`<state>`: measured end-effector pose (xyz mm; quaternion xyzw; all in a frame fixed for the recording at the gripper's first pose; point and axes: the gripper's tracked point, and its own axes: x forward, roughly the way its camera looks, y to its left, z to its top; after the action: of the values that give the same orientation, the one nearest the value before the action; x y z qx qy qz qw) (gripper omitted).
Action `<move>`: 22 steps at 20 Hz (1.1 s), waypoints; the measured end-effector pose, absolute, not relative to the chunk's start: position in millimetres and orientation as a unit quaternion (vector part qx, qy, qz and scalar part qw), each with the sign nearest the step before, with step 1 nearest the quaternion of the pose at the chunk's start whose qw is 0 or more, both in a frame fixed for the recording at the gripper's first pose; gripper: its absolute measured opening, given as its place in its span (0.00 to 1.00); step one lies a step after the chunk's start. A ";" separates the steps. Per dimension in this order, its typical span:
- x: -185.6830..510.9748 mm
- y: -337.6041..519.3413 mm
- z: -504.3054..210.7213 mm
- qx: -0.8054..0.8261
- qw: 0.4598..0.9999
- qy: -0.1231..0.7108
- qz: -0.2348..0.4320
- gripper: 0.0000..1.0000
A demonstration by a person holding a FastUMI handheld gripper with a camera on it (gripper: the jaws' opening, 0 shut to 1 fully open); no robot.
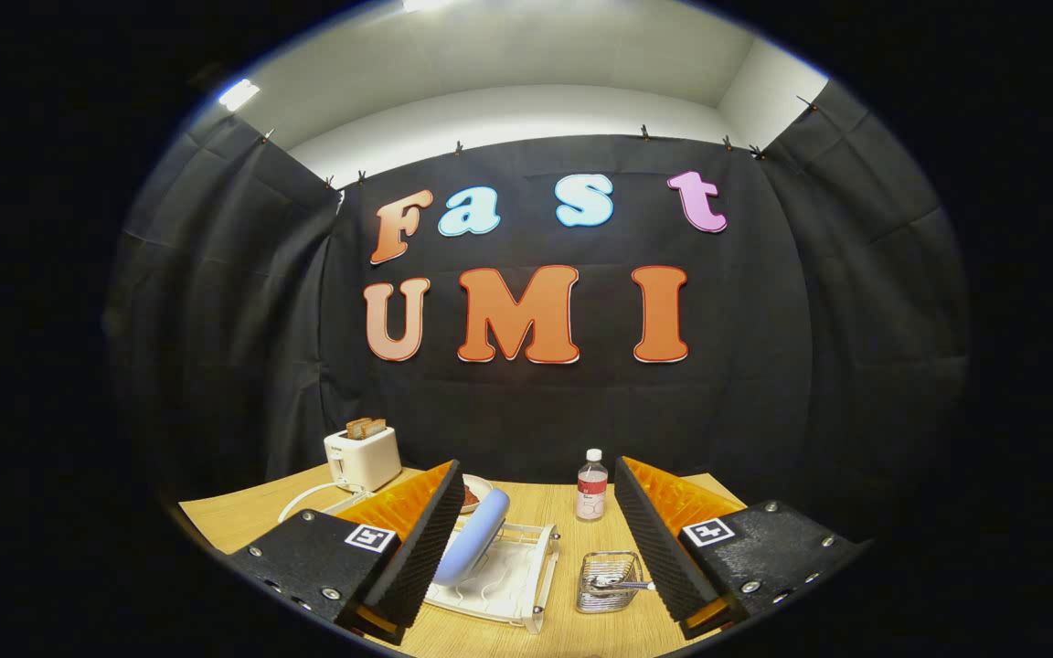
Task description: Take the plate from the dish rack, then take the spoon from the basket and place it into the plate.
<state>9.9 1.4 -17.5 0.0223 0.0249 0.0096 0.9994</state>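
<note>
A light blue plate [474, 537] stands on edge in the white dish rack [515, 578], close beside my left finger [417, 546]. To the right of the rack sits a small wire basket [608, 582] with a metal spoon [622, 583] lying in it, its handle poking toward my right finger [664, 546]. My gripper [540, 599] hangs above the wooden table with its fingers spread wide and nothing between them. Rack and basket both lie ahead in the gap between the fingers.
A white toaster [363, 458] with toast slices stands at the table's back left, its cord trailing forward. A small bowl [474, 493] sits behind the rack. A clear water bottle [591, 485] stands at the back centre. Black cloth walls close the booth.
</note>
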 end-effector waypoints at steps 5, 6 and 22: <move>13.3 2.3 -24.9 0.022 0.999 0.034 0.013 0.98; 14.9 3.4 -25.6 0.022 0.999 0.037 0.015 0.98; 50.5 41.3 -87.2 0.026 0.987 0.139 0.074 0.98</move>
<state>50.5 41.3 -87.2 0.0258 0.1394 0.0742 0.9871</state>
